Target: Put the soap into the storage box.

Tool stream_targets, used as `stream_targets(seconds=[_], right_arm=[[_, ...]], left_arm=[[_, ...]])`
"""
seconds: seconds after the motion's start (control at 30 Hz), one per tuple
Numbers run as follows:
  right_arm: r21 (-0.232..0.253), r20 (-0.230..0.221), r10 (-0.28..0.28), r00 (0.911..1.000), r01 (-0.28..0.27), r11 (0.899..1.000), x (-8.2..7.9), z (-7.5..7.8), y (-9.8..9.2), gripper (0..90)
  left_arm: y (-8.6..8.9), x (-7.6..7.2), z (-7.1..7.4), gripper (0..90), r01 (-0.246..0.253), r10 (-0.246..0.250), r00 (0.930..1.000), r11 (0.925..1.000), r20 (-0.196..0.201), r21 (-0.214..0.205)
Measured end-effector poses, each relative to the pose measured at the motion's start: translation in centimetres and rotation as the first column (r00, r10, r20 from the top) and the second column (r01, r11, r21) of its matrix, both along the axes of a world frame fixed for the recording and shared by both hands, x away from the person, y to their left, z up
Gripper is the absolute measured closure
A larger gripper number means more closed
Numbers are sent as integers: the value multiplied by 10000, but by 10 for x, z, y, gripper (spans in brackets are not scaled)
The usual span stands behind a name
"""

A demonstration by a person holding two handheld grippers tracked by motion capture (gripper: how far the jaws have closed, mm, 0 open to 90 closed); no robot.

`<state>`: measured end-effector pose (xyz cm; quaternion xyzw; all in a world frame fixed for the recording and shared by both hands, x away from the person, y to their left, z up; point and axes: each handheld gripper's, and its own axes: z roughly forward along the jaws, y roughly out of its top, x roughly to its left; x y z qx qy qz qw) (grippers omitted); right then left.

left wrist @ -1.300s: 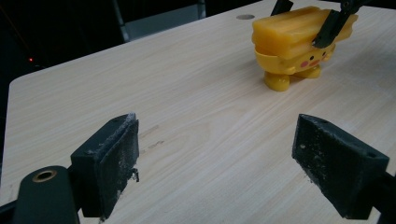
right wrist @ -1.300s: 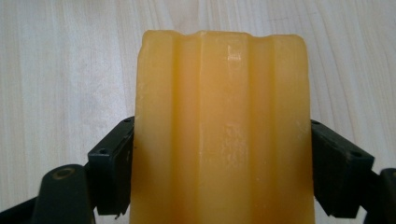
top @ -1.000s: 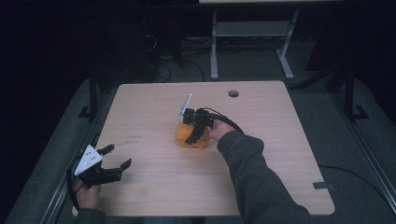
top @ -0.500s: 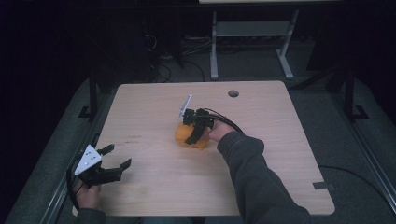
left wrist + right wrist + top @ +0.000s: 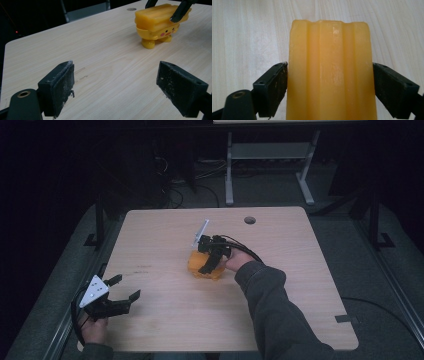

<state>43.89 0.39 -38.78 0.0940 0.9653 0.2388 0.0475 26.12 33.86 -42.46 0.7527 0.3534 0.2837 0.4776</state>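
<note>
right gripper view: right gripper (image 5: 329, 82) jaws clamp yellow toy (image 5: 332, 72); left gripper (image 5: 122, 87) jaws wide, empty.

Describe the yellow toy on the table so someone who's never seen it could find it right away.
Look at the middle of the wooden table. The yellow toy stands there on stubby feet, with the right gripper closed around its ridged top. It has pink cheeks and is the one brightly coloured thing there.

Yellow ridged toy (image 5: 157, 23) with a pink-cheeked face and stubby feet stood upright near the table's centre.
</note>
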Motion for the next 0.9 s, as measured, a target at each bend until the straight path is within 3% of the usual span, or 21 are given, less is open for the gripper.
stream_targets(seconds=[0.9], right_arm=[[697,93,-358,9993,351,9969,-9,16,-26,145]], left_arm=[[-1,0,0,139,10,-10,10000,10000,-26,41]])
